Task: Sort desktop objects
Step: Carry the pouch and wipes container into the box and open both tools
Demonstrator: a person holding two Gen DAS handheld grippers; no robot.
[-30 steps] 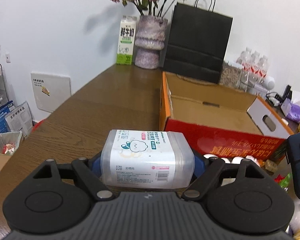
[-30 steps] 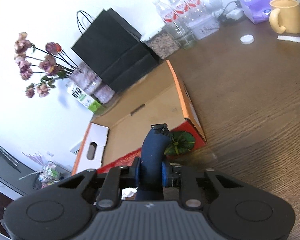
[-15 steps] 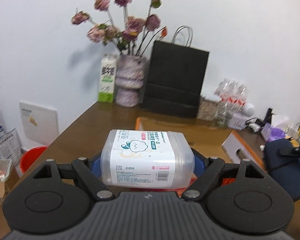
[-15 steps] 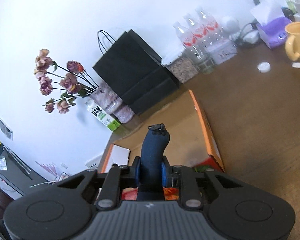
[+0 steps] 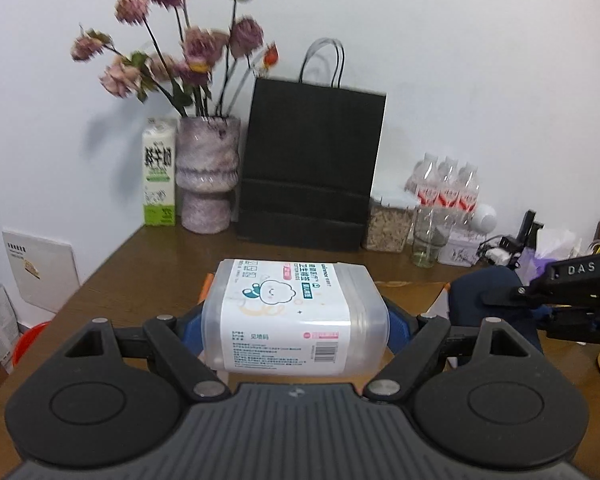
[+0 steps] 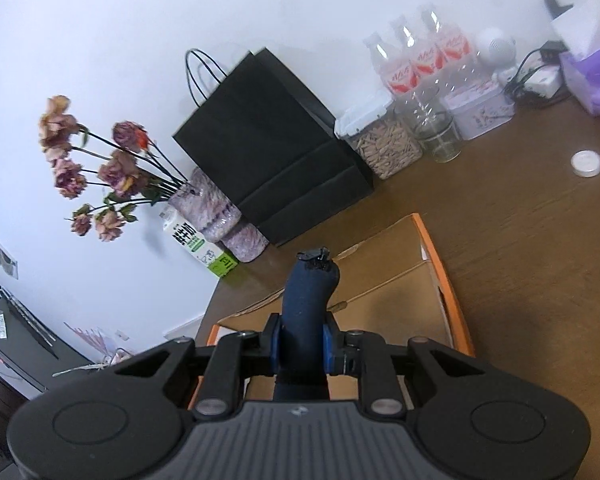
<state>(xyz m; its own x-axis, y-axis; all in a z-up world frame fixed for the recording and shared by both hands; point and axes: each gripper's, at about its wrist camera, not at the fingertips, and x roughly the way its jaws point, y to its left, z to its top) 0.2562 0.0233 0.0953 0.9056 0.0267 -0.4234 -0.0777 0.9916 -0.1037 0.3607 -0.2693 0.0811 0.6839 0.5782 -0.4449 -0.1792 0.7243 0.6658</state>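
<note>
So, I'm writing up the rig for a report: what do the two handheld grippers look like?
Both match: the left gripper and right gripper have a grey ribbed body, two black round discs, black linkage arms with silver pivots and blue pads on the jaws. White "DAS" lettering marks the right one's side.

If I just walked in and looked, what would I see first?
First you would see the clear plastic box with a cartoon cloud label, squeezed in the left gripper right up front. Next, the dark blue pouch, pinched in the right gripper above the open cardboard box. Behind, by the wall, the black paper bag stands beside a vase of dried roses.
</note>
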